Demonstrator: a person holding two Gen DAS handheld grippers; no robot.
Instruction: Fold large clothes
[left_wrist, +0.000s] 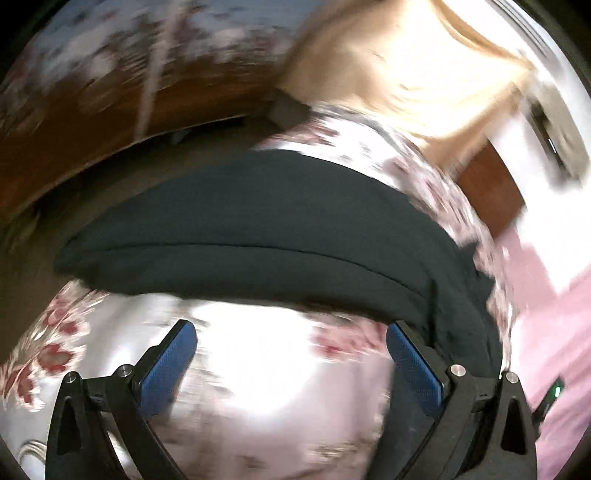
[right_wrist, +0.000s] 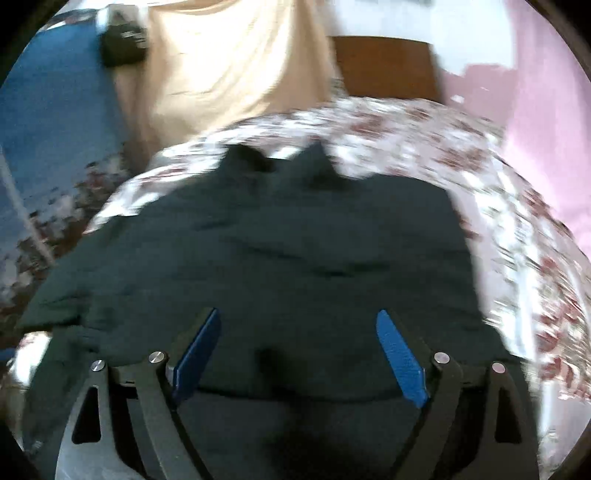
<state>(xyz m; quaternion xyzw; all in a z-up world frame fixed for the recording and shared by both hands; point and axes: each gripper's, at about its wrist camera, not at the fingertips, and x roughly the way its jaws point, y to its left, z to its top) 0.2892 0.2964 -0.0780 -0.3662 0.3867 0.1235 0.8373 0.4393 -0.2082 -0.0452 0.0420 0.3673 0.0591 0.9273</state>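
Note:
A large dark garment (left_wrist: 266, 236) lies folded on a white bedsheet with red flowers (left_wrist: 55, 343); both views are blurred by motion. In the left wrist view its folded edge runs across the middle, and my left gripper (left_wrist: 291, 332) is open and empty over the sheet just short of that edge. In the right wrist view the garment (right_wrist: 295, 240) spreads wide, with two pointed parts at its far edge. My right gripper (right_wrist: 299, 325) is open and empty right above the garment's near part.
A beige curtain (right_wrist: 221, 66) hangs behind the bed. A brown wooden board (right_wrist: 384, 66) stands at the far end, beside a pink wall (right_wrist: 546, 129). A blue surface (right_wrist: 55, 110) and a dark object (right_wrist: 122, 40) are at the far left.

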